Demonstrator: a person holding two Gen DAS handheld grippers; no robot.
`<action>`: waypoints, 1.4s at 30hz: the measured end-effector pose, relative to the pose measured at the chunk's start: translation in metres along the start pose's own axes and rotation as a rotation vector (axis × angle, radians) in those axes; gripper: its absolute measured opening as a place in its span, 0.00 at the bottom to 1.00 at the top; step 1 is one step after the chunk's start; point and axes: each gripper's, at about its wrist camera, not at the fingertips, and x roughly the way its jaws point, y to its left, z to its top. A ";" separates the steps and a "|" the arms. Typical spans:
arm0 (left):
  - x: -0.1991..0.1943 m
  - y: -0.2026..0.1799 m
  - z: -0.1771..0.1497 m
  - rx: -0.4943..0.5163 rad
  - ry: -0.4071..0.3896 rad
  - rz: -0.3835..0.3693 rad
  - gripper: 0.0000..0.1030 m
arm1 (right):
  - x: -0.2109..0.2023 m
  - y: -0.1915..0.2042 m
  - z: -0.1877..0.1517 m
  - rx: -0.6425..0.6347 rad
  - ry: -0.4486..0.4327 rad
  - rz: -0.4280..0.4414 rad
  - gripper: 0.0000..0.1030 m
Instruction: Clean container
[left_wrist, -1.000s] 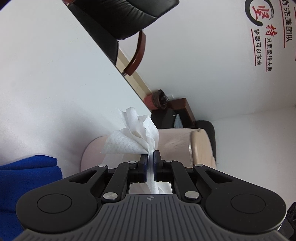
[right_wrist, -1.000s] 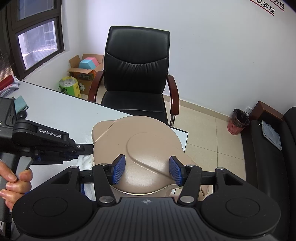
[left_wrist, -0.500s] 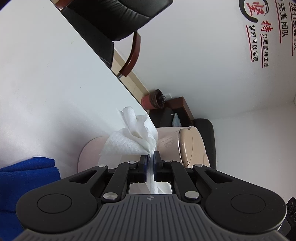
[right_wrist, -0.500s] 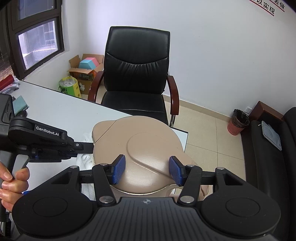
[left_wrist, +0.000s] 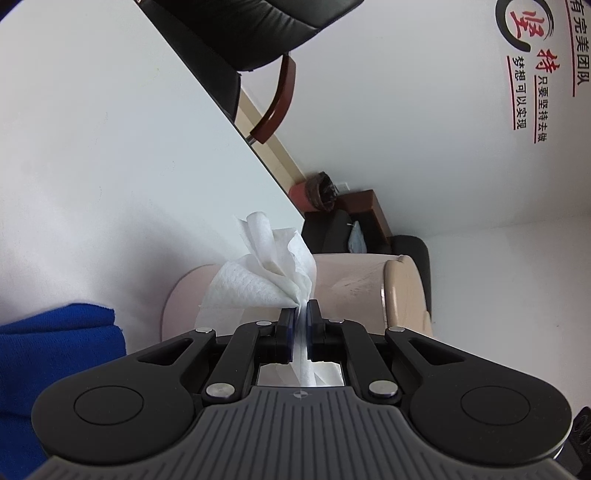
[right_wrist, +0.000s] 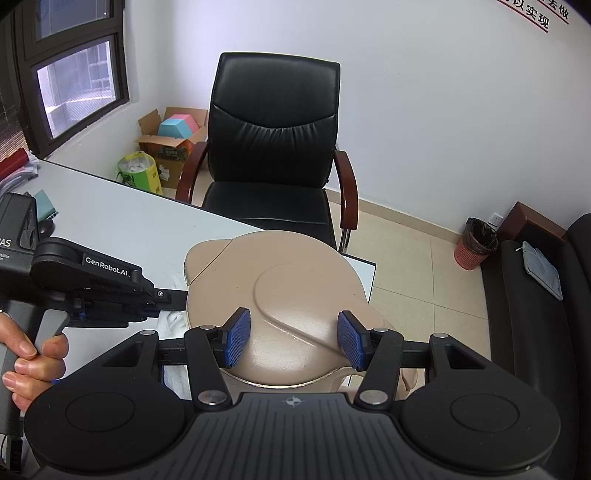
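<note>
Container (right_wrist: 295, 306), tipped on its side at the tabletop's (right_wrist: 122, 221) near corner, sits clamped between the right gripper's (right_wrist: 293, 339) pads, steadied so the left gripper (left_wrist: 300, 314), shut on a tissue (left_wrist: 266, 273), can wipe it.

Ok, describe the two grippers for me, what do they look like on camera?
Both look alike. The left gripper and the right gripper each have black linkage arms with silver pivot screws, a ribbed grey base plate flanked by two round black housings, and blue textured pads. Seen from the right wrist camera, the left one's side reads "GenRobot.AI" in white, above a grey trigger handle. No sleeves show.
</note>
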 end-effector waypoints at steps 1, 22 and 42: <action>-0.001 -0.001 -0.001 0.001 0.000 -0.003 0.06 | 0.000 0.000 -0.001 0.000 0.000 0.000 0.55; -0.001 -0.005 0.001 0.035 -0.004 0.009 0.06 | 0.001 0.001 0.003 -0.001 0.001 0.001 0.55; -0.006 -0.010 -0.002 0.028 0.001 0.009 0.06 | 0.002 0.001 0.004 -0.002 0.002 0.001 0.55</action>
